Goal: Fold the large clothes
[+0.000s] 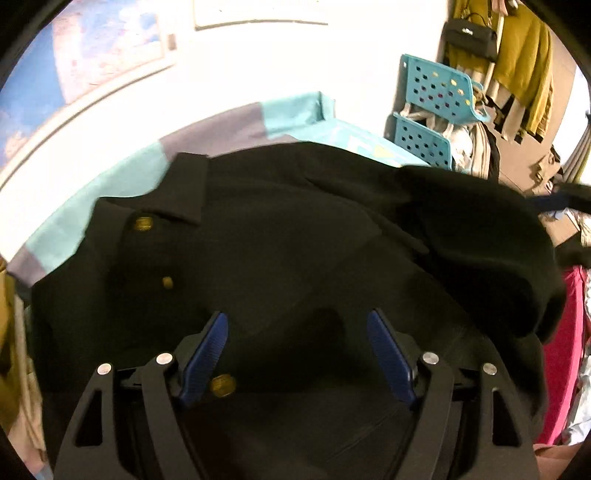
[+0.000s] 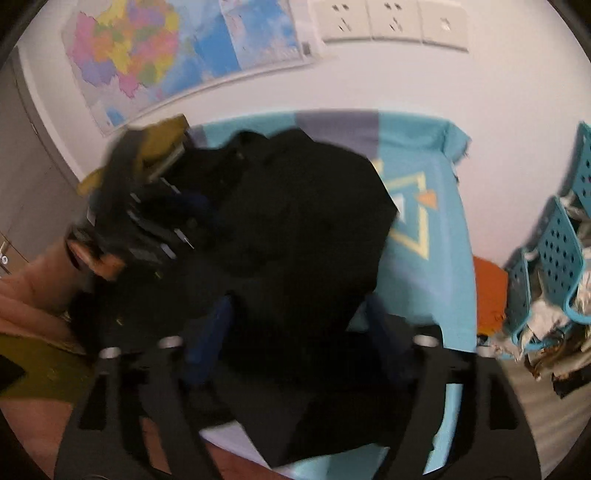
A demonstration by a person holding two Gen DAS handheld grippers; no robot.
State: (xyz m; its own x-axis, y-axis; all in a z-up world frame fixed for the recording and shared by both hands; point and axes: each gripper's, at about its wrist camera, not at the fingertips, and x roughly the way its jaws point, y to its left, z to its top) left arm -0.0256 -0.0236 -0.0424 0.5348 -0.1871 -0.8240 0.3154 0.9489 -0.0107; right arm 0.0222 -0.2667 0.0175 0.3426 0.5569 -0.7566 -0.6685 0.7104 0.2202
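A large black coat (image 1: 280, 236) with a collar and gold buttons (image 1: 222, 385) lies on a teal patterned table cover (image 1: 295, 110). One part is folded over at the right. My left gripper (image 1: 297, 325) is open, its blue pads (image 1: 207, 354) spread just above the coat's front, holding nothing. In the right wrist view the coat (image 2: 295, 229) lies bunched on the cover (image 2: 436, 258). My right gripper (image 2: 299, 317) is open over the coat's near edge; this view is blurred. The left gripper (image 2: 147, 221) shows at the far left over the coat.
Teal perforated baskets (image 1: 432, 107) with clothes stand right of the table, also in the right wrist view (image 2: 554, 258). Mustard garments and a black bag (image 1: 471, 35) hang behind. Pink cloth (image 1: 565, 350) lies at the right. A map (image 2: 147, 55) hangs on the wall.
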